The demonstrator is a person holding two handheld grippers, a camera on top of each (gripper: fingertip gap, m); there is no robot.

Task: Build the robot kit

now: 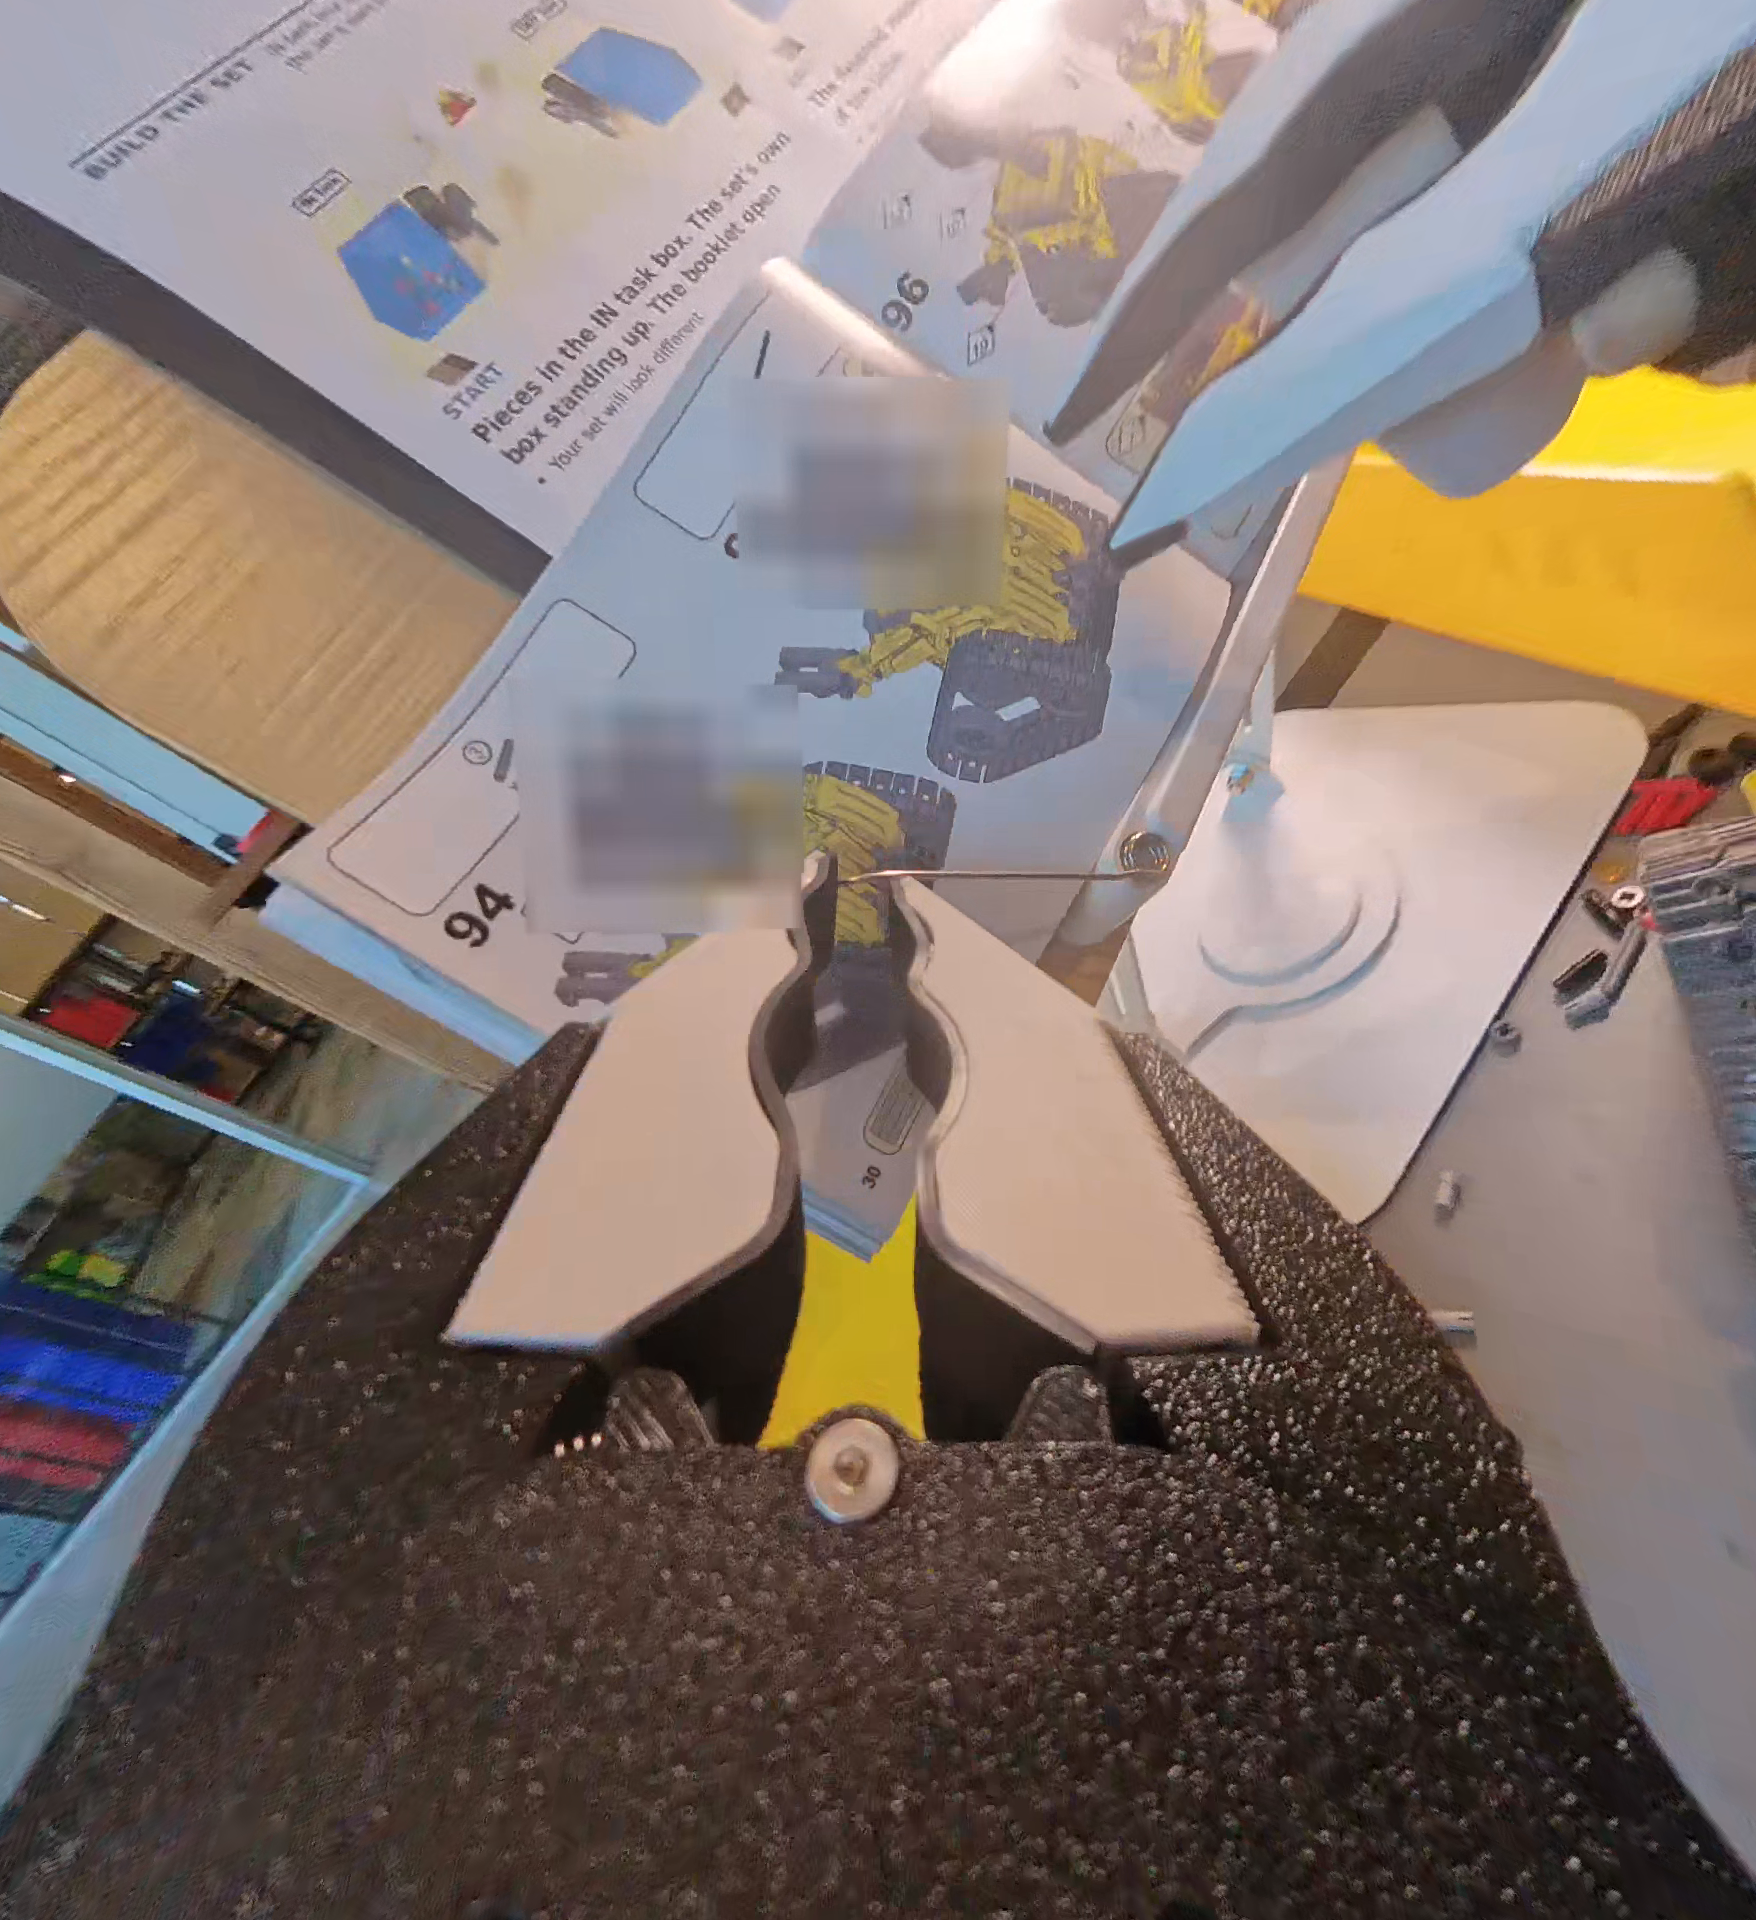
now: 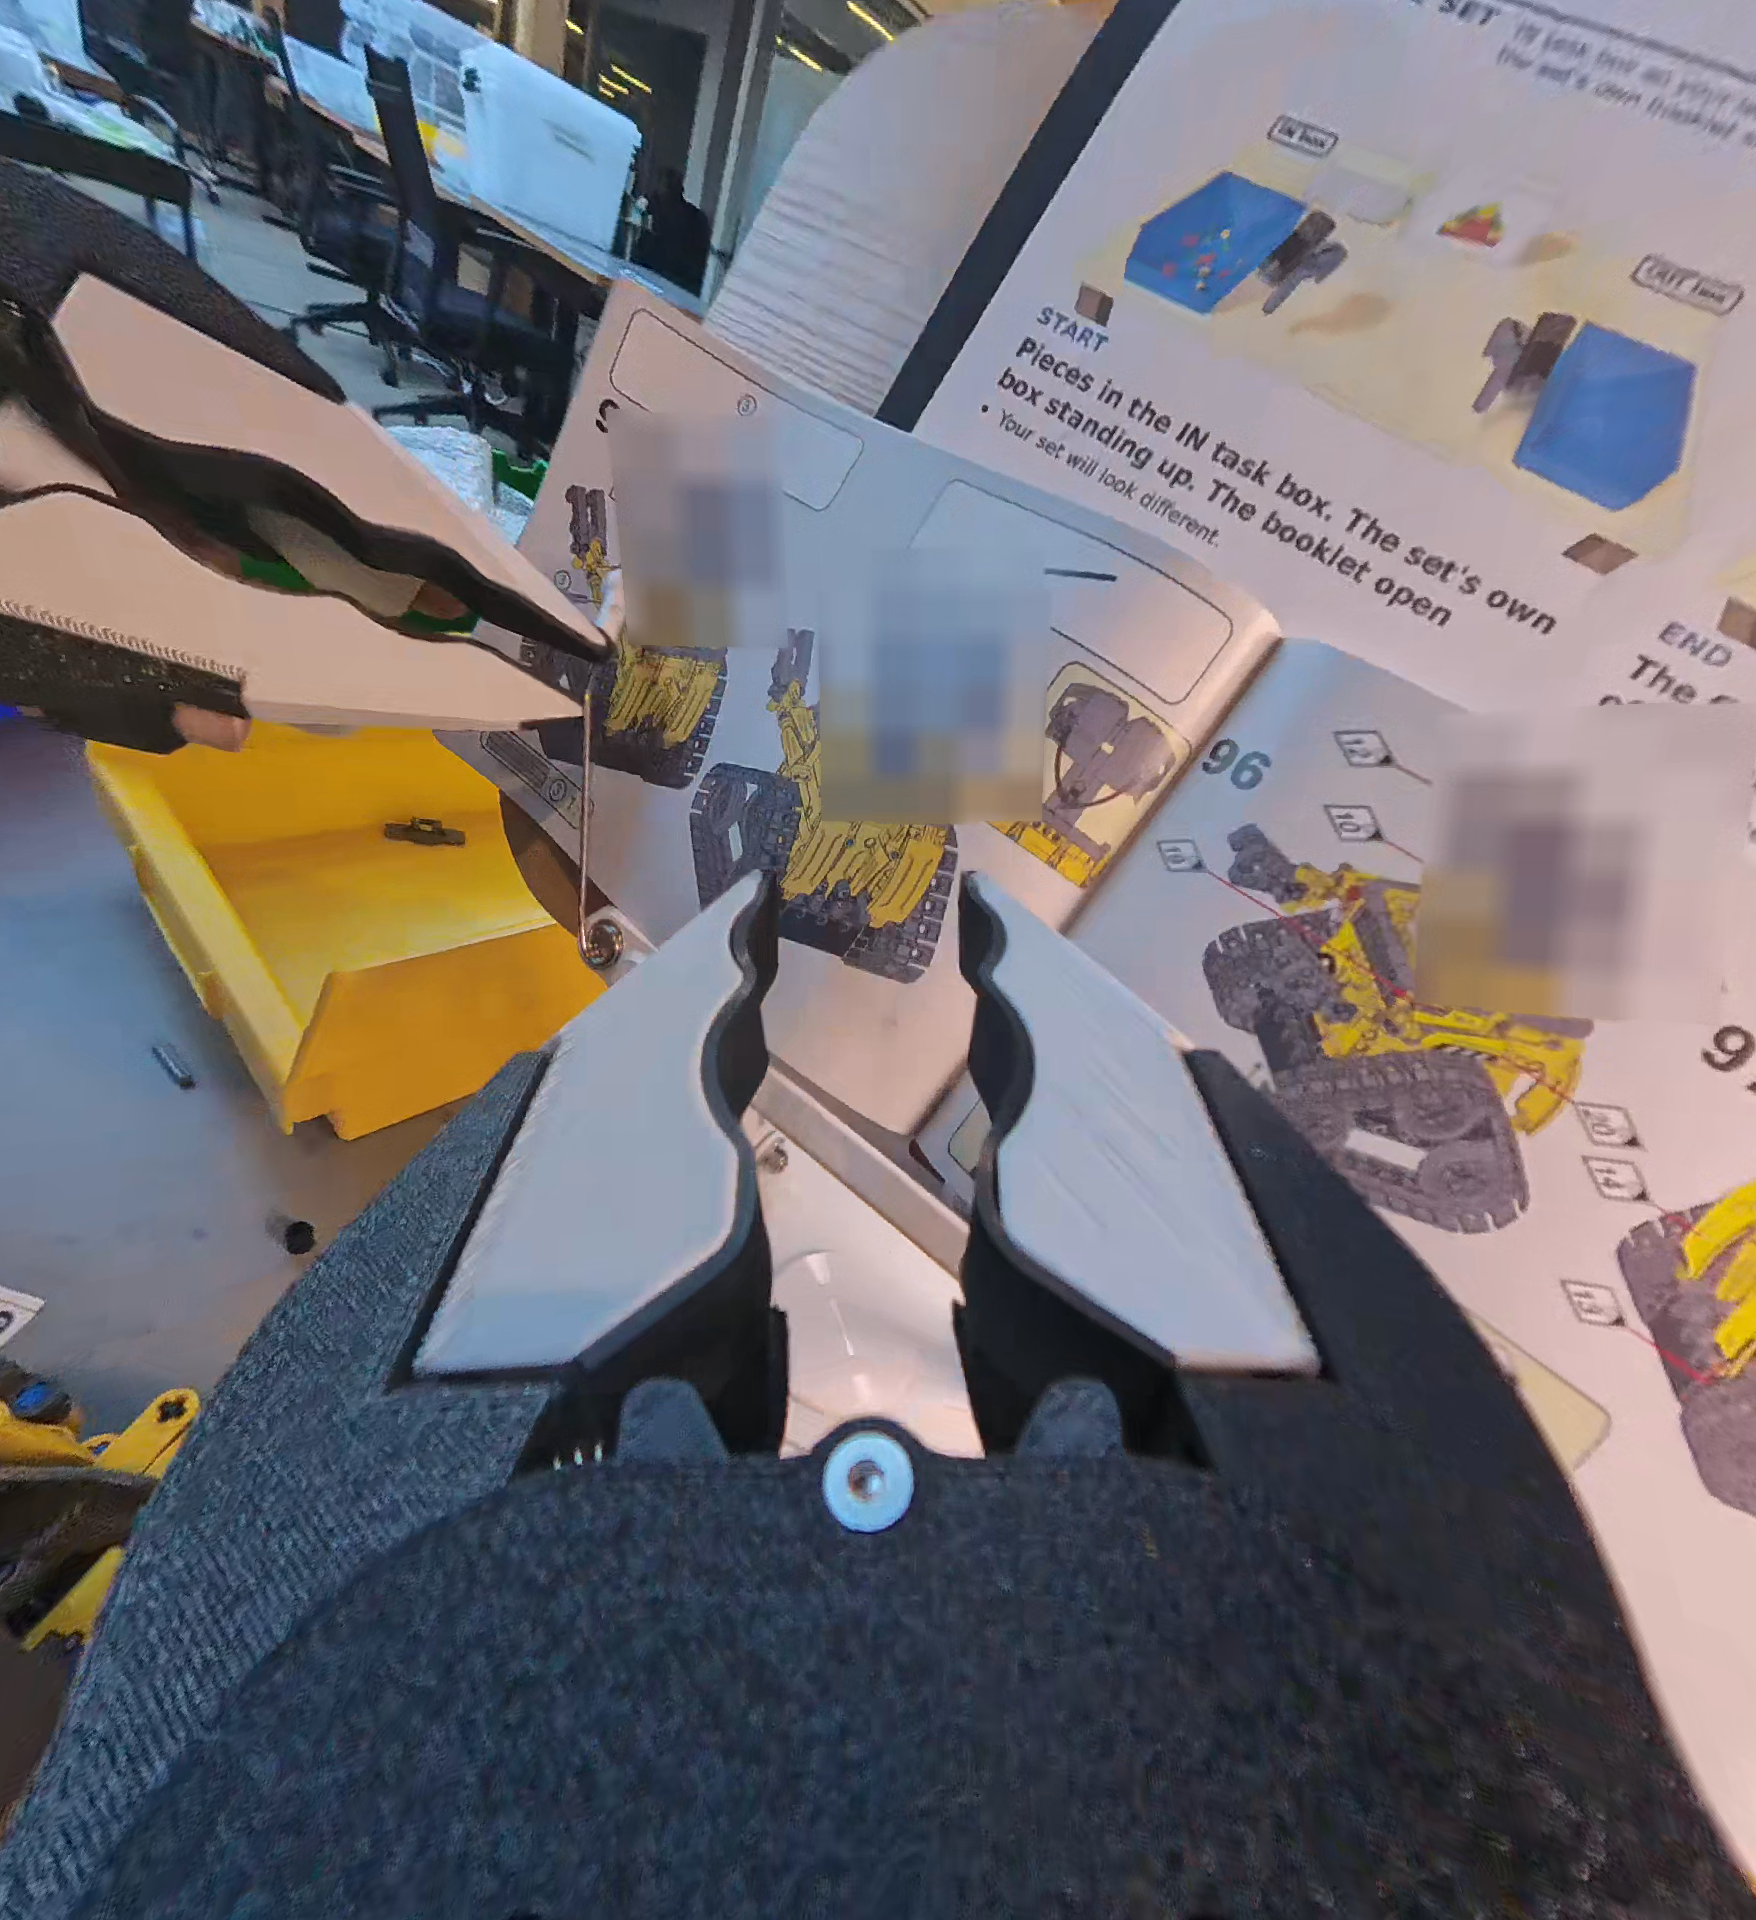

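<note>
An open instruction booklet (image 1: 1009, 644) (image 2: 1144, 623) leans on a white book stand (image 1: 1373, 935) (image 2: 853, 1320). My left gripper (image 1: 858, 883) (image 2: 593, 681) is shut on the tip of the stand's thin wire page holder (image 1: 1009, 878) (image 2: 586, 831), at the booklet's left page. The wire runs from its pivot on the stand to the fingertips. My right gripper (image 2: 866, 894) (image 1: 1082, 488) is open and empty. It hovers in front of the booklet's middle, close to the pages without touching them.
A large printed sheet (image 1: 334, 156) (image 2: 1321, 436) stands behind the booklet. A yellow bin (image 2: 334, 935) (image 1: 1528, 582) holding a small black part (image 2: 424, 831) lies beside the stand. Loose yellow and black pieces (image 2: 22, 1444) and a grey part-built model (image 1: 1747, 1039) are on the grey table. My right fingertips sit around 10 centimetres from my left ones. The grey part-built model (image 1: 1747, 1039) sits 15 centimetres or so from the ends of my right fingers.
</note>
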